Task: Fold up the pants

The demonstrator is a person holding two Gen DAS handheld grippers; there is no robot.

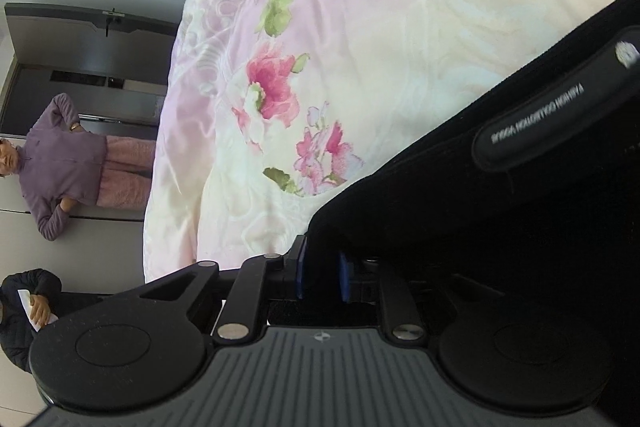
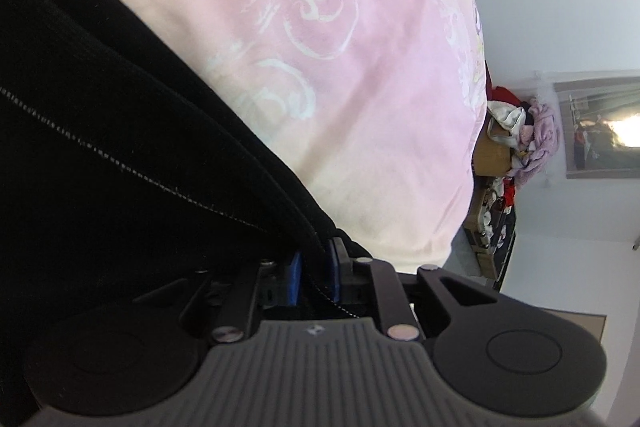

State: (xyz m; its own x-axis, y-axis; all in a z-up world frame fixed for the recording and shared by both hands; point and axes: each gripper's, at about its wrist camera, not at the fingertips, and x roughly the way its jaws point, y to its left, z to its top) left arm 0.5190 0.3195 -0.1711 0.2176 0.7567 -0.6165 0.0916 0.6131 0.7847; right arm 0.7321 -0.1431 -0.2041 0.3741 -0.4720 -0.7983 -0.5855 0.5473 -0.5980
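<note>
Grippers first, nearest the cameras: the left gripper (image 1: 322,277) has its blue pads (image 1: 301,269) pressed together on a corner of the black pants (image 1: 480,227), and the right gripper (image 2: 314,277) is likewise clamped on a stitched edge of the same pants (image 2: 120,147), cloth filling the narrow gap between its fingers. Black fabric stretches away from both grippers over a bed; in the left view a strap with white lettering (image 1: 536,119) (printed back to front) lies across it. Beyond the pants spreads a pink and cream bedspread (image 1: 360,47) with printed pink flowers (image 1: 272,91), reaching to the bed's far edge. Past that edge, in the left view, a person in a purple top (image 1: 60,163) stands before a dark door (image 1: 92,83), and another in dark clothes (image 1: 24,311) holds paper. In the right view, heaped clothes (image 2: 528,135) sit past the bed, near a window (image 2: 604,127).
</note>
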